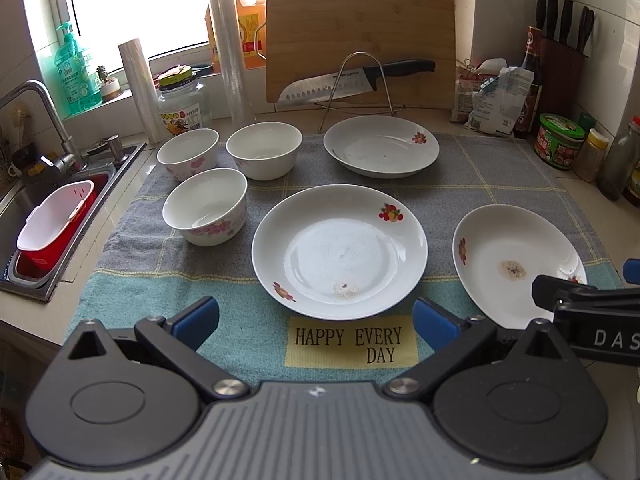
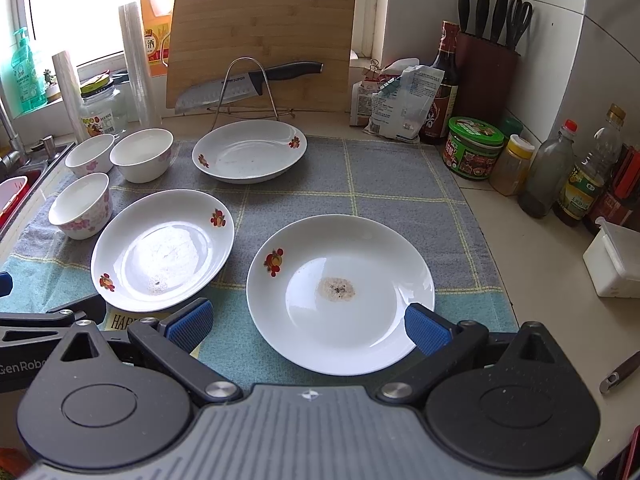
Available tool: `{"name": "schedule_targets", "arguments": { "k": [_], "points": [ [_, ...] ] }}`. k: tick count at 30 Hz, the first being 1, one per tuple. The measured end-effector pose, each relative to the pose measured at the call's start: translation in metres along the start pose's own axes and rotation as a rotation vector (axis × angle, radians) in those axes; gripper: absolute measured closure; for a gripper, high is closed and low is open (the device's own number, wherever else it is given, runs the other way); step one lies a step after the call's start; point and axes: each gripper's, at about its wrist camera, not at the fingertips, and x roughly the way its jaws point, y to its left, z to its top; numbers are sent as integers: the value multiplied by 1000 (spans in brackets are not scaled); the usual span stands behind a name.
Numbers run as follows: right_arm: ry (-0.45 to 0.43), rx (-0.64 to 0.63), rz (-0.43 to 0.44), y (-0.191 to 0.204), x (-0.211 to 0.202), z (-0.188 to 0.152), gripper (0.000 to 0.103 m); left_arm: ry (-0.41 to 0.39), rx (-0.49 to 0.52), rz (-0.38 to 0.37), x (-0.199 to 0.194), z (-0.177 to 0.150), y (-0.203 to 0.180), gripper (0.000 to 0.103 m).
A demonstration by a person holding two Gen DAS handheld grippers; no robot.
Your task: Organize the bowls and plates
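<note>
Three white plates with fruit decals lie on a grey-and-teal cloth (image 1: 500, 168): a middle plate (image 1: 339, 250) (image 2: 162, 250), a right plate (image 1: 516, 264) (image 2: 340, 294) and a far plate (image 1: 381, 146) (image 2: 249, 151). Three white bowls with pink flowers stand at the left: near (image 1: 205, 212) (image 2: 80, 205), far left (image 1: 188, 153) (image 2: 90, 153) and far right (image 1: 264, 150) (image 2: 141, 154). My left gripper (image 1: 316, 322) is open and empty just before the middle plate. My right gripper (image 2: 308, 322) is open and empty, its fingers over the right plate's near rim.
A sink (image 1: 44, 220) with a red-and-white basket lies at the left. A cutting board (image 1: 360, 40), a knife on a wire rack (image 1: 360, 80), jars and bottles (image 2: 560, 176) and a knife block (image 2: 486, 76) line the back and right. A white box (image 2: 612, 264) sits at the right.
</note>
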Motion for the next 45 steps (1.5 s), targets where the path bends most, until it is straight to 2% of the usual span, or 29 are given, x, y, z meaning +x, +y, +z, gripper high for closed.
{"name": "schedule_targets", "arguments": {
  "k": [45],
  "points": [
    [-29,-10,-3,-1,-12,-4,0,-8,-27,17,-12,-2,-3,1]
  ]
}}
